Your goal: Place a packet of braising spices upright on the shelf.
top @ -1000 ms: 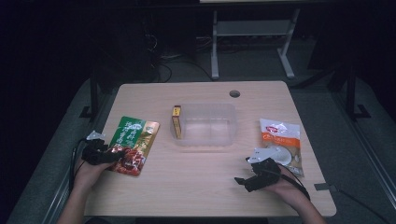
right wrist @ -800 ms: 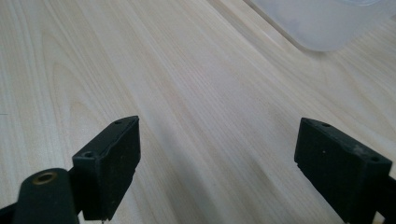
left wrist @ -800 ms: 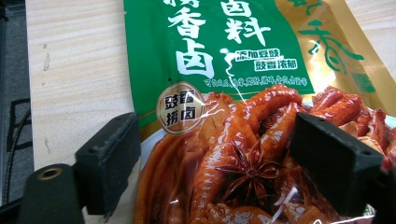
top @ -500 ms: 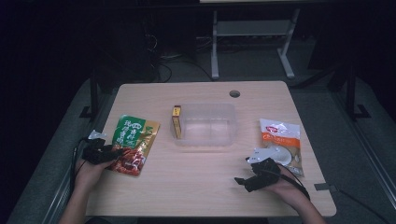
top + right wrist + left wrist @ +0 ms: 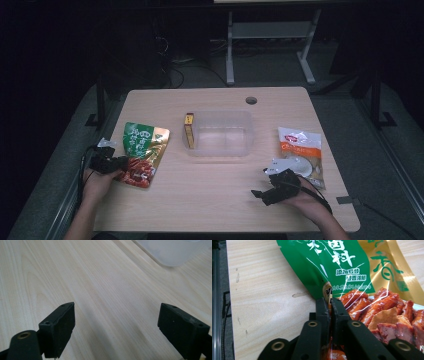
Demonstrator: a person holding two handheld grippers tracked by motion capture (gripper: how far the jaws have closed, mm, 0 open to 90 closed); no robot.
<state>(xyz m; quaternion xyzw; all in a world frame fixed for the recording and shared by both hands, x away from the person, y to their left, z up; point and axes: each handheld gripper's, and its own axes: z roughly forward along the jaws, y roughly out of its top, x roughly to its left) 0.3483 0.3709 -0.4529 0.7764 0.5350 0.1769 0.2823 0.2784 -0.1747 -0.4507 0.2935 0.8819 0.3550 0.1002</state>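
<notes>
My left gripper [image 5: 329,306] has just been closing and now clamps the green sauce pouch [image 5: 142,152] at its near-left edge; I'd lift slowly, keeping it level.

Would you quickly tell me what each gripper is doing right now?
Left gripper: just closed, pinching the edge of the green sauce packet.
Right gripper: open, empty, over the table.
</notes>
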